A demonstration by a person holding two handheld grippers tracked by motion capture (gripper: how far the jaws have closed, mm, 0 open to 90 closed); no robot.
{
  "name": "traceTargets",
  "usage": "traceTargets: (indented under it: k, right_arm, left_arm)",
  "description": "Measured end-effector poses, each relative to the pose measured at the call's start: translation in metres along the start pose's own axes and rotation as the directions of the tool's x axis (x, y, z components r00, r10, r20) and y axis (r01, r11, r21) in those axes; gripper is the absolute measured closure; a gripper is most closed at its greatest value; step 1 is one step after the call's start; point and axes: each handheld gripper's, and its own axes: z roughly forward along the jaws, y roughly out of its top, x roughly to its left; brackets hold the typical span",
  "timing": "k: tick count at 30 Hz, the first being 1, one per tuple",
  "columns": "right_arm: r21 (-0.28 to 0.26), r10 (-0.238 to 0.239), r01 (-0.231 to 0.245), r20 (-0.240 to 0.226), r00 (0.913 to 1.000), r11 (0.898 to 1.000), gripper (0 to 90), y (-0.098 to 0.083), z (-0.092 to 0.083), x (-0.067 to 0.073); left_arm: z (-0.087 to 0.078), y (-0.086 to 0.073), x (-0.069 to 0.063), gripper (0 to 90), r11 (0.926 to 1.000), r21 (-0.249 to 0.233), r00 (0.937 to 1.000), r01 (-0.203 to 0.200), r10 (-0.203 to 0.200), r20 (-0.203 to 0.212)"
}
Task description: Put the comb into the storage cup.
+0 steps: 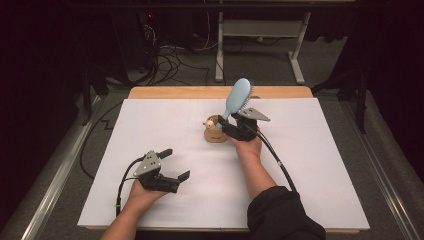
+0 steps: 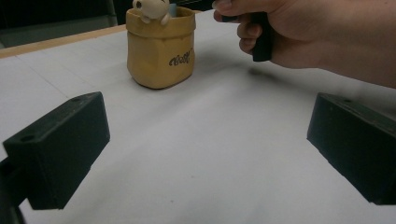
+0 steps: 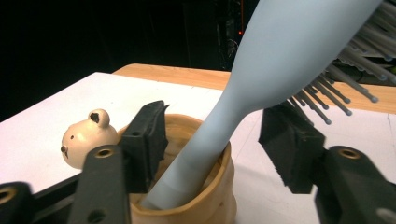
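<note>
**Brush stands in the cup**

We see the blue hairbrush [image 1: 237, 98] leaning handle-down in the tan bear cup [image 1: 214, 131] mid-table [image 1: 150, 125]. Our right gripper [image 1: 226, 125] straddles its handle, jaws apart, not pressing; the left gripper [image 1: 175, 164] gapes empty. Dark room, cables [image 1: 170, 60] behind.

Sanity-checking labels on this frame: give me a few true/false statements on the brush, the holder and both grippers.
1. The blue hairbrush stands handle-down in the tan holder. True.
2. The right gripper is clamped on the brush handle. False: its jaws stand apart on either side of the handle, pads not pressing it.
3. The left gripper holds the holder. False: its jaws are open over the bare white table, short of the holder.
4. A small bear figure sits on the holder's rim. True.
5. The brush lies flat on the table. False: it leans upright, bristle head above the holder.
</note>
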Motion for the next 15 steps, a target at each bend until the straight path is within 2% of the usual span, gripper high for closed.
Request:
traceTargets:
  k: [15]
  right_arm:
    - [0.012, 0.012, -0.012, -0.001, 0.9999, 1.0, 30.6, -0.0009, -0.0088, -0.0033]
  left_arm:
    - [-0.0004, -0.0001, 0.0015, 0.0, 1.0, 0.001, 1.0, 0.002, -0.002, -0.005]
